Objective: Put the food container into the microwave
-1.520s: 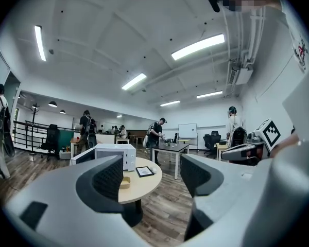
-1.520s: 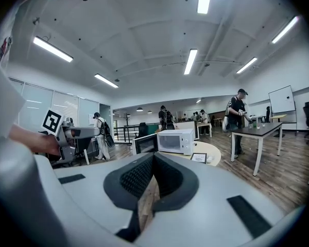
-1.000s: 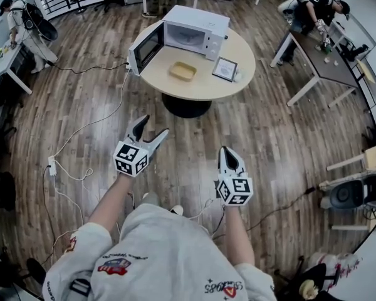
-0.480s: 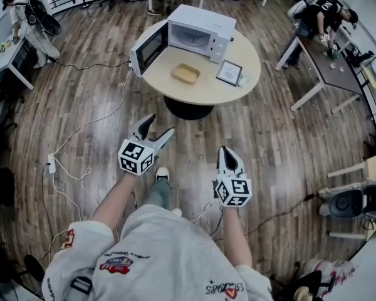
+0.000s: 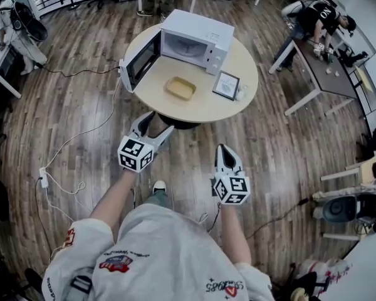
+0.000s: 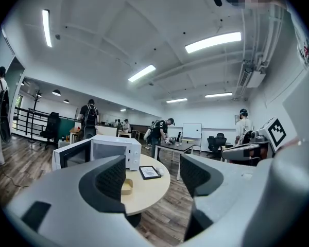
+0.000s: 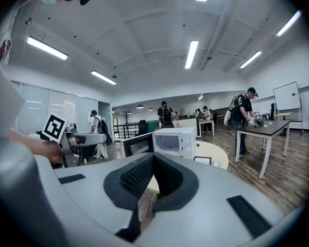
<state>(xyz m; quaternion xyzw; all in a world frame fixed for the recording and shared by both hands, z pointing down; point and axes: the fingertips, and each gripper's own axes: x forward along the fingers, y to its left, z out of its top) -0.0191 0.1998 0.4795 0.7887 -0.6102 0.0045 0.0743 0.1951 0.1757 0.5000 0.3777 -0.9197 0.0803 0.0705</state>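
No legible text — none anywhere

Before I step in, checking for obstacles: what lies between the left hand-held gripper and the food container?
Head view: only bare tabletop between the left hand-held gripper and the food container.

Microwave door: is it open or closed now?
Open. The door stands swung out from the microwave, and the cavity is exposed.

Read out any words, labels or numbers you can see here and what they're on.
"1985", it seems, upside down: print on the person's shirt.
The shirt's script logo: too small to read.
On the framed picture and microwave: nothing legible.
Cubes on left gripper and right gripper: square markers only, no words.
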